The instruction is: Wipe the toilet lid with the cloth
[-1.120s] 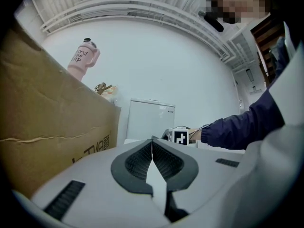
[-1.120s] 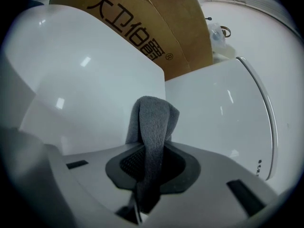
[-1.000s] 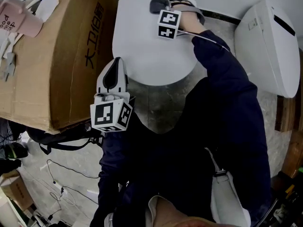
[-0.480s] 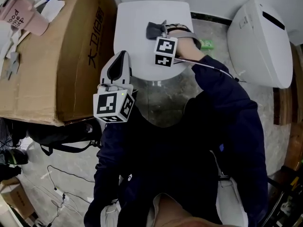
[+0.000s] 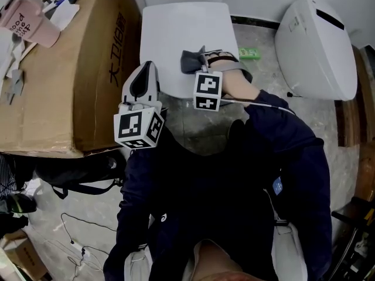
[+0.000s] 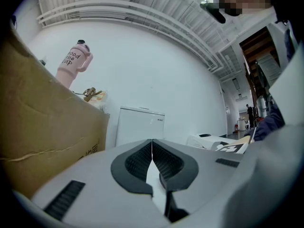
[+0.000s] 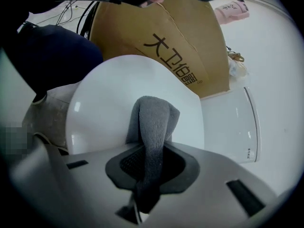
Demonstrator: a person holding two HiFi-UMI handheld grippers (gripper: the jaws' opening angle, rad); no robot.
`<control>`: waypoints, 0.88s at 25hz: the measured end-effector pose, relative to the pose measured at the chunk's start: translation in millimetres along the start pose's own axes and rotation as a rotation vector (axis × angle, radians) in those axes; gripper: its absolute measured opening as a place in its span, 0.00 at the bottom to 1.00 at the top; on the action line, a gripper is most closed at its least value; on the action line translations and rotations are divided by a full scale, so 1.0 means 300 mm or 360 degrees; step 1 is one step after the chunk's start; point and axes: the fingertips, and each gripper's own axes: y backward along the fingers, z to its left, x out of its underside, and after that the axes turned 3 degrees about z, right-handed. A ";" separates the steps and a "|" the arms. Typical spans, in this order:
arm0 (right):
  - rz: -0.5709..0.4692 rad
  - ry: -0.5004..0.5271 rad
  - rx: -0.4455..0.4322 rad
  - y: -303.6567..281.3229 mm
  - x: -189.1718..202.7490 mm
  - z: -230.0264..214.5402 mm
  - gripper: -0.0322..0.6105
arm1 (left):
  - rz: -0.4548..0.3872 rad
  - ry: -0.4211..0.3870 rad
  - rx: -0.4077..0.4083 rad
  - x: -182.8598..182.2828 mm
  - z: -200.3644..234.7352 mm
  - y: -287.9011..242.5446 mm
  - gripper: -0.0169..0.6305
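Jaws, right gripper point(image 7: 151, 148): clamped on grey cloth point(image 7: 154, 115); cloth lies on white toilet lid point(image 5: 179, 31), near its front edge. Jaws, left gripper point(image 6: 152, 146): together, nothing between; beside cardboard box point(image 5: 64, 81).

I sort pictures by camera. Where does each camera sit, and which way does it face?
Head view: on the head, facing steeply down at toilet lid; left gripper, right gripper, sleeves show.
Left gripper view: on that gripper, facing level toward wall; shut jaws show.
Right gripper view: on that gripper, facing down onto toilet lid; jaws grip cloth.
Shared: all show the cardboard box.
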 end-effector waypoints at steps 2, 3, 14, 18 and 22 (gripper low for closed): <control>0.0004 0.0008 -0.0020 0.026 -0.008 0.031 0.15 | -0.0003 0.0008 0.0007 0.005 0.003 -0.002 0.05; 0.0004 0.0011 -0.0032 0.038 -0.010 0.045 0.15 | -0.0005 0.0014 0.0010 0.008 0.002 -0.003 0.05; 0.0025 0.0059 -0.0119 0.122 -0.016 0.142 0.15 | 0.0004 0.0048 0.0035 0.043 0.015 -0.002 0.05; 0.0040 0.0103 -0.0165 0.149 -0.019 0.176 0.15 | 0.0001 0.0057 0.0032 0.045 0.022 0.002 0.05; 0.0057 0.0125 -0.0211 0.168 -0.019 0.201 0.15 | 0.0003 0.0066 0.0037 0.048 0.022 0.004 0.05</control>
